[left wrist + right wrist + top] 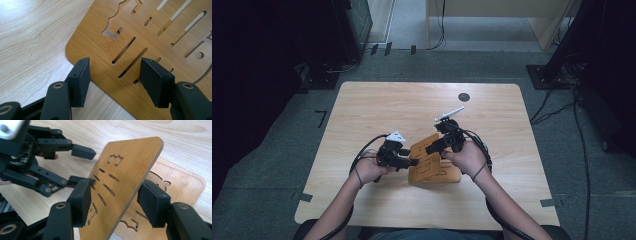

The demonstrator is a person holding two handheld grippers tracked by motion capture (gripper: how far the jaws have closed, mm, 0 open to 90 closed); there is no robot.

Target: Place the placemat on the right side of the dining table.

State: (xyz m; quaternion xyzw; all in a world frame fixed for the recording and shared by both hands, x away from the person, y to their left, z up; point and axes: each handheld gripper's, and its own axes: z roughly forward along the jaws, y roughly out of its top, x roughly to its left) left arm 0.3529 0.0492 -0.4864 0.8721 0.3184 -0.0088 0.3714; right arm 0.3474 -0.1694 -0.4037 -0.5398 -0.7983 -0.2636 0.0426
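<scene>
A: Why is the upper thin bamboo panel with cut-out slots [125, 185] tilted up on edge?

B: The right hand-held gripper [115, 200] straddles its edge, pads just short of clamping, lifting it off the matching flat bamboo panel [180, 182] lying on the light wooden bench [377, 105].

A: And the left hand-held gripper [115, 75]?

B: Jaws apart over the lower panel's corner, gripping nothing; probably placed to steady that panel.
</scene>
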